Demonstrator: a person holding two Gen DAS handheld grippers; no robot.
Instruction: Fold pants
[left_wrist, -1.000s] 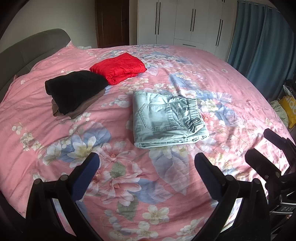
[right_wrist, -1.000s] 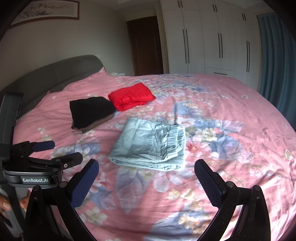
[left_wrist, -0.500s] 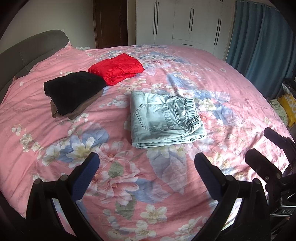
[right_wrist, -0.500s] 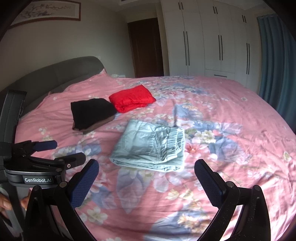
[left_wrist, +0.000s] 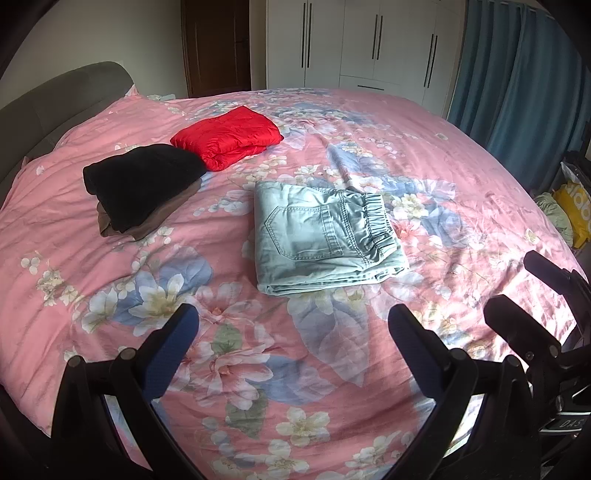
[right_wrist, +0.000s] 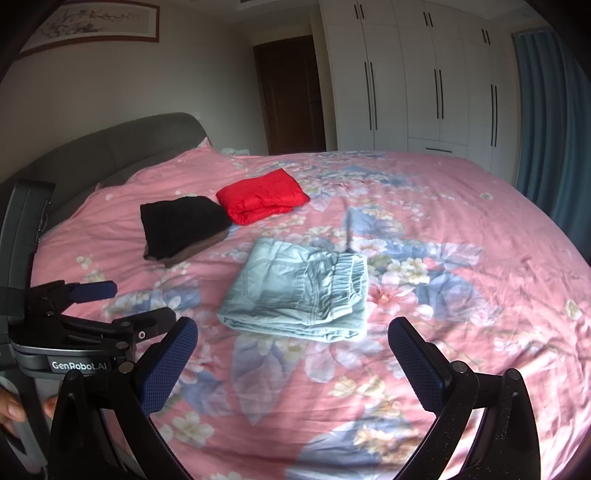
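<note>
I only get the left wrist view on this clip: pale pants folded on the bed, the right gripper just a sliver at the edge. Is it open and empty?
Observer: Yes. In the right wrist view the right gripper is spread wide with nothing between its fingers, short of the folded pants.
Operator: What is holding the left gripper?
Observer: A hand shows at the lower left edge, fingers on the handle.
Operator: Anything on the wall above the headboard?
Observer: A framed picture hangs there.
</note>
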